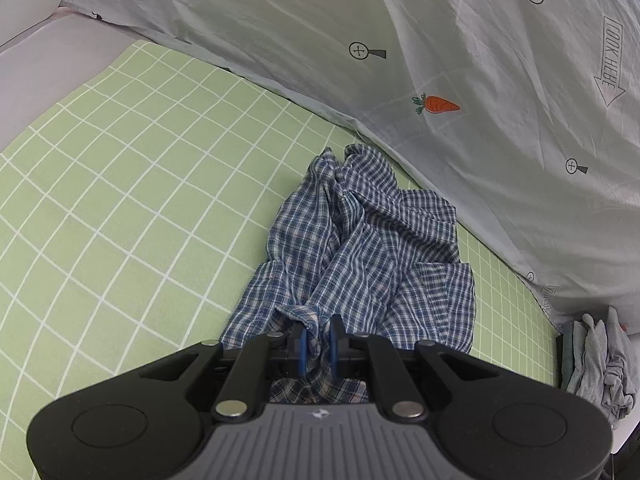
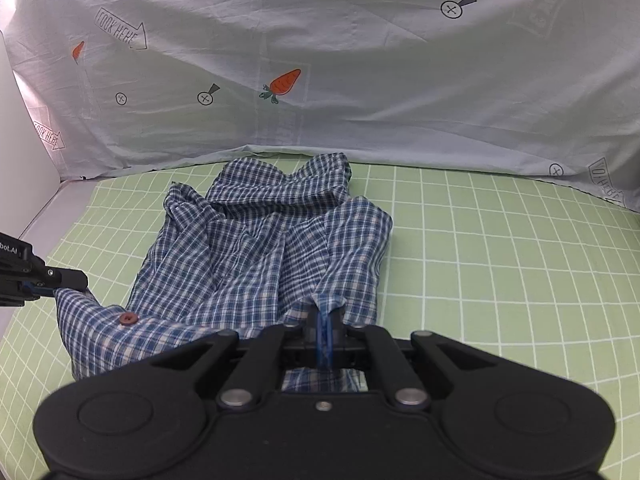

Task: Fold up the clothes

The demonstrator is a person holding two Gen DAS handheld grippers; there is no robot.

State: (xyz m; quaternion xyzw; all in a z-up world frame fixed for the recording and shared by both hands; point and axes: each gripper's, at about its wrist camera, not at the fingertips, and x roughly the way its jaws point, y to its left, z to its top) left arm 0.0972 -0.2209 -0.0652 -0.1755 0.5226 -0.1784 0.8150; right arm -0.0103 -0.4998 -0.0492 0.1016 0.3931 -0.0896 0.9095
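Though crumpled, plaid shirt (image 2: 264, 248) (tool-pinched)

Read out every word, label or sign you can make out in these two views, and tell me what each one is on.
"LOOK HERE", inside an arrow, printed mirrored on the pale backdrop sheet; it repeats at that view's left edge and in the left wrist view.
"bot.AI", start cut off, on the left tool body.
Circled cross marks and carrot pictures on the sheet: signs, no words.
Boxed print at the sheet's lower right: too distorted to read.
Small emblem on the left tool's grey housing: no text.
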